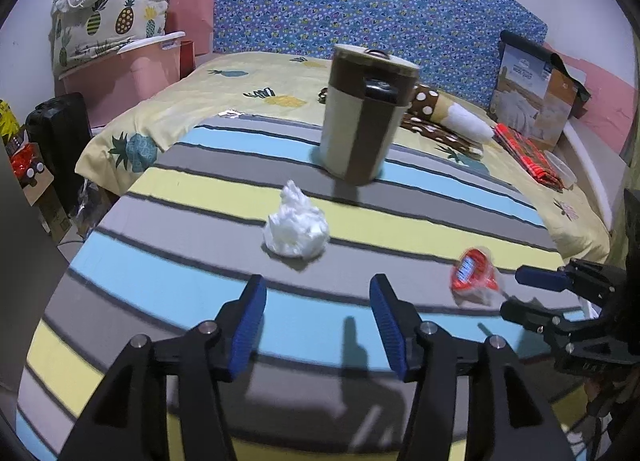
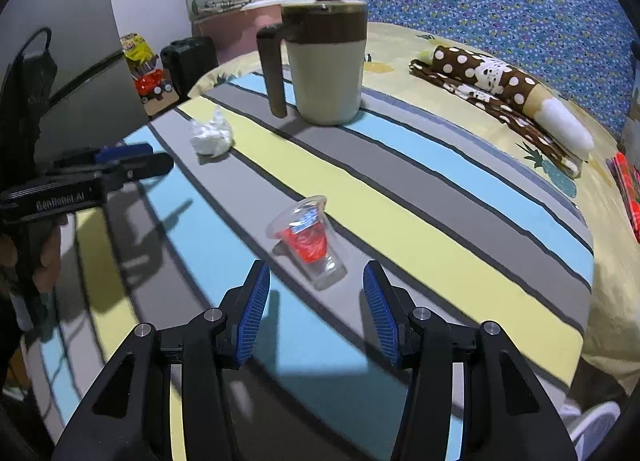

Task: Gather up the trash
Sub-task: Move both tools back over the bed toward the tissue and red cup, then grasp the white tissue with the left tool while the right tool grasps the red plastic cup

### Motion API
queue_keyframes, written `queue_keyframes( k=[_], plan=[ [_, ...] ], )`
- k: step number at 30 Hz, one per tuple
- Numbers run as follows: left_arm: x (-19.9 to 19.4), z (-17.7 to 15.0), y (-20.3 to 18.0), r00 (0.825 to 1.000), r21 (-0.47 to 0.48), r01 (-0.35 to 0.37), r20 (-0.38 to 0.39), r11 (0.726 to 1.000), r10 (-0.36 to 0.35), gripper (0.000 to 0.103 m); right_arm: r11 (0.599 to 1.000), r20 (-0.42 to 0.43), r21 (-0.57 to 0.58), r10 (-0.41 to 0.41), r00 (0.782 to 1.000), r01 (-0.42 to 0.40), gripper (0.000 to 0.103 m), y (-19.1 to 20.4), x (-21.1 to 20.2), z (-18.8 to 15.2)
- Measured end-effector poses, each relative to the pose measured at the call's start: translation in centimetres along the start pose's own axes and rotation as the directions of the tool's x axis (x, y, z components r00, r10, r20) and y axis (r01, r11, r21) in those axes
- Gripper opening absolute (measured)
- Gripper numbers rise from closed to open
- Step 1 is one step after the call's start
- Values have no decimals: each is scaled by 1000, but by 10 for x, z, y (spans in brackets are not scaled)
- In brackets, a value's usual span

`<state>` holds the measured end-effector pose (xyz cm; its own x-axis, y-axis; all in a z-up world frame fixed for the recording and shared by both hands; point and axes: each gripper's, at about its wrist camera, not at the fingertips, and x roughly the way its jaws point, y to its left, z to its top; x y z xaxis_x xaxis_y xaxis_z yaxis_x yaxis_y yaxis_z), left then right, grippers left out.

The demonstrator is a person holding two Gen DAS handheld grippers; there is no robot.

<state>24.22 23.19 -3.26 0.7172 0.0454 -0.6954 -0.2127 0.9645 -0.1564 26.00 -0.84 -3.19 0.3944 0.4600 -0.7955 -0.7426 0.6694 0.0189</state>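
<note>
- The crumpled tissue (image 1: 295,224) is seen mid-bed, just ahead of the left gripper (image 1: 318,325), fingers spread wide, nothing held.
- The tipped plastic cup (image 2: 308,237) lies ahead of the right gripper (image 2: 316,311), likewise open and empty.

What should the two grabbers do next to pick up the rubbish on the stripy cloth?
Probably ease the left gripper forward and down until the crumpled white tissue sits between its open jaws. The right gripper is also open, and the clear plastic cup with a red wrapper inside lies on its side just ahead of it. Neither is touched yet, and the lidded bin stands behind them.
</note>
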Motion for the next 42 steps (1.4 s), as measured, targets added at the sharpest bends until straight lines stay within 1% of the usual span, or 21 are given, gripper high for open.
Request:
queue_keyframes(
  k=[4,11,13,14,15,16,17,18,19,21,25,32,36,42],
  plan=[
    [19,10,3,999,17,-30,-10,999,30,60,1000,-18,-16,-12,1000,11,51,-2,13,5],
    [45,23,12,998,7,-43,-34,999,44,60,999,-22,-36,16,1000,-17,51,0,24,11],
    [47,25,12,999,6,-31,-32,999,31,60,999,-19,-31,32,999,-33,51,0,25,12],
    [49,25,11,999,10,-29,-32,1000,30,60,999,-16,-30,37,999,-38,49,0,26,12],
    [50,25,10,999,13,-31,-34,999,31,57,999,-12,-30,41,999,-41,38,1,25,12],
    [52,25,9,999,18,-28,-39,999,29,48,999,-11,-31,41,999,-41,31,2,25,12],
    [54,25,8,998,22,-24,-51,999,26,43,999,-11,-31,35,999,-36,31,3,24,12],
    [55,24,7,998,27,-27,-58,999,29,41,999,-10,-28,33,999,-33,31,3,24,11],
    [54,23,6,998,31,-33,-53,999,34,37,999,-10,-21,35,999,-35,31,2,23,11],
    [49,23,4,998,36,-36,-45,999,37,32,999,-9,-9,36,999,-36,31,2,20,10],
    [38,16,-1,999,31,-18,-51,999,20,29,999,5,19,33,999,-33,31,2,6,7],
    [5,-4,-33,999,50,39,-33,998,-37,28,997,47,67,27,999,-31,31,3,-26,-9],
    [-18,-13,-58,997,70,70,-21,995,-68,28,997,77,74,5,997,-11,31,4,-46,-22],
    [-49,-25,-87,992,77,126,6,989,-127,28,992,106,123,-19,994,6,31,-1,-72,-43]
  ],
)
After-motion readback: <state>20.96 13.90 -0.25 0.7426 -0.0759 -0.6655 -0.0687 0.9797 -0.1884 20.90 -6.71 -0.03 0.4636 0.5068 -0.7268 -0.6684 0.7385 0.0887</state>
